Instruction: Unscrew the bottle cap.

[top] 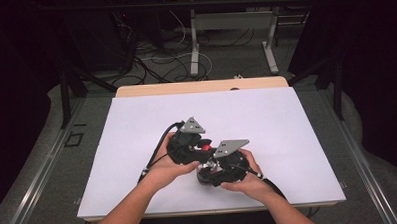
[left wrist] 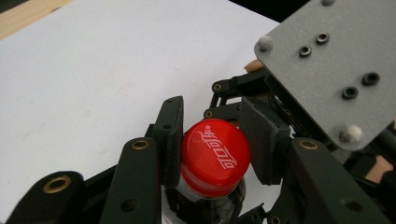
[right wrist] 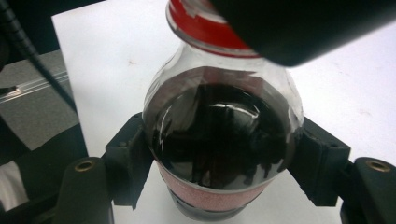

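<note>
Black pads of my left gripper (left wrist: 212,147) pinch the red plastic screw cap (left wrist: 215,156). Below that cap, my right gripper (right wrist: 219,158) clamps the clear cola bottle (right wrist: 222,135) by its body, standing on the white table sheet (top: 137,129).

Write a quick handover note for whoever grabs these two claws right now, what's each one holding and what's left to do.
Left claw: shut on the red cap, pads on both sides.
Right claw: shut on the cola bottle around its body, holding it upright on the white table, near the front edge.
Done: both grips are set.
Left: the cap looks still seated on the neck; probably twist it off while the right claw steadies the bottle.
</note>
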A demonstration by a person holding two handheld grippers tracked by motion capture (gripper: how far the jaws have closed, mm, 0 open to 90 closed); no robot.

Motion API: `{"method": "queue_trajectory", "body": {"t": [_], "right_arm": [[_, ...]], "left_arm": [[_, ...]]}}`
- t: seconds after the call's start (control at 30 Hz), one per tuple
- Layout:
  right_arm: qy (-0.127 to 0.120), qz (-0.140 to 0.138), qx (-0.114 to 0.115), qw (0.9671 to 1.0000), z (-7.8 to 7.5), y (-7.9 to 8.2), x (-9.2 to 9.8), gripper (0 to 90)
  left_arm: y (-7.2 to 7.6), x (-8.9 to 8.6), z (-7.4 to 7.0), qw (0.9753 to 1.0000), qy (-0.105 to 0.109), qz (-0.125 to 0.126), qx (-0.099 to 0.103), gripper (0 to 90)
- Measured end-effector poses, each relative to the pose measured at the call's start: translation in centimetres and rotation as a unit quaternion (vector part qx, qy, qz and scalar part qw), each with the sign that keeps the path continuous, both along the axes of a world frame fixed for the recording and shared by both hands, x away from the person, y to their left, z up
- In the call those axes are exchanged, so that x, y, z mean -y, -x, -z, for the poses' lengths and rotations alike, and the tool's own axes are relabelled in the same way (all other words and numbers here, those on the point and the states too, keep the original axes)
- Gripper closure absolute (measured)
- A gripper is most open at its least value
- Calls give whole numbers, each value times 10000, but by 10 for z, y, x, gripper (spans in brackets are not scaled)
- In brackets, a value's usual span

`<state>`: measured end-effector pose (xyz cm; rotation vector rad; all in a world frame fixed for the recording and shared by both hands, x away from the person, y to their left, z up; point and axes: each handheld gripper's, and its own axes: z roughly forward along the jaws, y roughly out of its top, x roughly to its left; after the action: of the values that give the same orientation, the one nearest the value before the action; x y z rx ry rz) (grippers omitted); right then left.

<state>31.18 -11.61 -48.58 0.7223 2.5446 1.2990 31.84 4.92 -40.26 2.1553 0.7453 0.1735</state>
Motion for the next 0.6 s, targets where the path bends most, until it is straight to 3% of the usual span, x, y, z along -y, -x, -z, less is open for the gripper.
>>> {"method": "queue_trajectory", "body": {"t": [0.1,0.2,0.37,0.43,0.5,0.6], "right_arm": [[7,36,-8,10000,0,0,0,298],[8,36,-9,10000,0,-1,1,298],[5,1,-32,10000,0,0,0,298],[-14,-17,-48,10000,0,0,0,298],[-41,-10,-49,10000,0,0,0,297],[-21,-79,-37,10000,0,0,0,297]], "left_arm": [[1,2,-1,9999,-36,-103,-11,613],[-1,1,-1,10000,3,-17,-89,609],[-2,-3,-5,9994,-89,315,-89,499],[-3,-5,-6,9994,2,339,-72,470],[-6,-10,-8,9989,-54,438,-143,427],[-9,-18,-12,9982,51,587,-70,390]]}}
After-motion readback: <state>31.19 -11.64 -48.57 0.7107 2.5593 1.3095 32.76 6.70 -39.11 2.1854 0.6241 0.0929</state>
